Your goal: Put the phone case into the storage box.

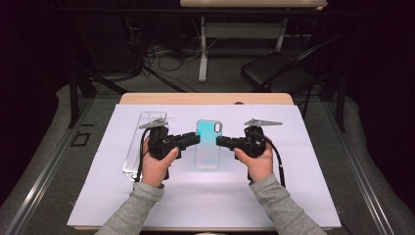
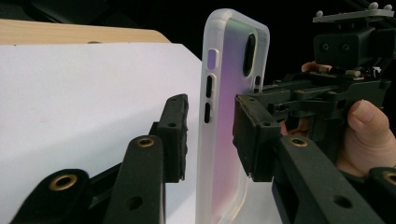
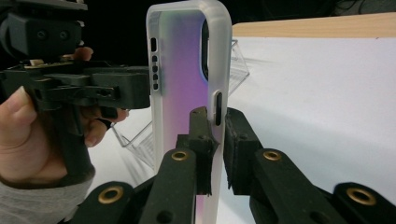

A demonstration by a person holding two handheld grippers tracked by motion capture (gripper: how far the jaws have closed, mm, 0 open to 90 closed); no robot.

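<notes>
Fingers of the right gripper (image 3: 214, 140) pinch one long edge of the phone case (image 1: 209, 143) near the table's middle — the left gripper (image 2: 208, 135) straddles the other edge loosely, not touching.

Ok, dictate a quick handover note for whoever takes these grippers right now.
Left gripper: jaws open, straddling the phone case's left edge, pads not pressing.
Right gripper: shut on the case's right edge, carrying it.
Case: over the middle of the white sheet, between both grippers, back side up in the high view.
Clear tray: on the sheet, left of the left gripper.
Done: case is gripped from the right.
Left: where the case goes next is unclear; keep the right grip.
</notes>
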